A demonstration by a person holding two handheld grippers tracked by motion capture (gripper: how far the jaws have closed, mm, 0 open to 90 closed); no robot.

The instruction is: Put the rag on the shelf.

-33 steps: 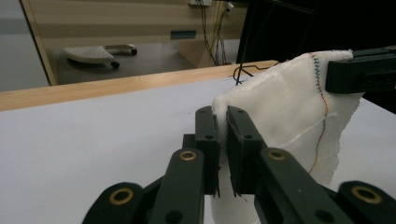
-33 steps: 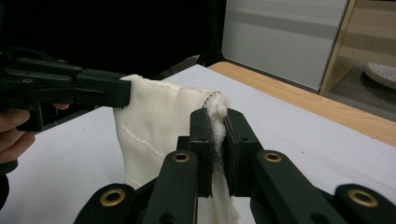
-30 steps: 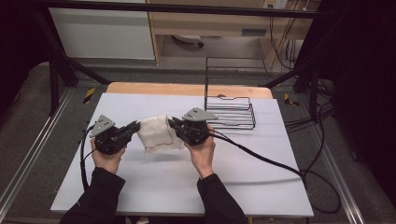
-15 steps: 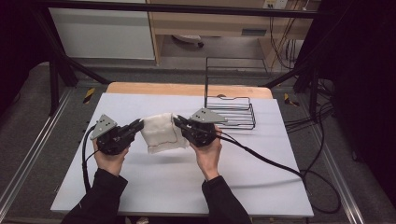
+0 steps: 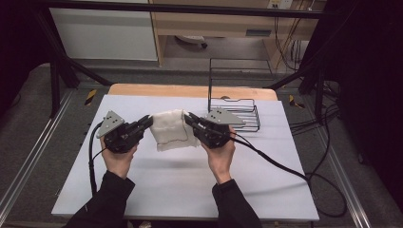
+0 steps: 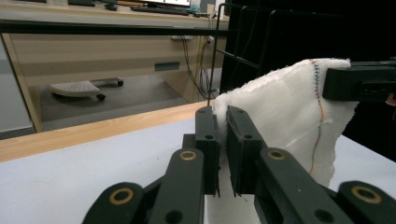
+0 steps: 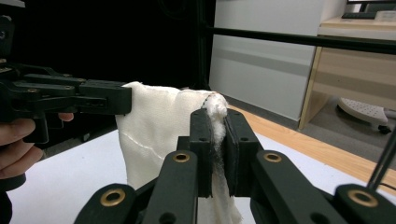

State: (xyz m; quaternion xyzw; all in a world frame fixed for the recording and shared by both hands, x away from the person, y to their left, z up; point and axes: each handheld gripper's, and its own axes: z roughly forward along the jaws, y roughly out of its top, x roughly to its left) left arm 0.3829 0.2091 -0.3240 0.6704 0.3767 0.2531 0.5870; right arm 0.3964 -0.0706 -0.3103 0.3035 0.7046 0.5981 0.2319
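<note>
White tabletop (image 5: 180,185) lies bare below cloth (image 5: 172,129) held mid-table.

Cloth (image 5: 171,130) left of wire rack (image 5: 237,111)

- Between the left gripper (image 5: 148,122) and the right gripper (image 5: 189,118): blocked by the white cloth (image 5: 170,130) spanning jaw to jaw, hanging down toward the table (image 5: 142,185).
- Beyond and outward of the right gripper: a black wire rack (image 5: 237,114) stands near, its upright post rising above gripper level.
- Outward of the left gripper: bare table surface, passable.
- On the person's side of both grippers: open table surface apart from the forearms and the right gripper's trailing cable (image 5: 275,164).
</note>
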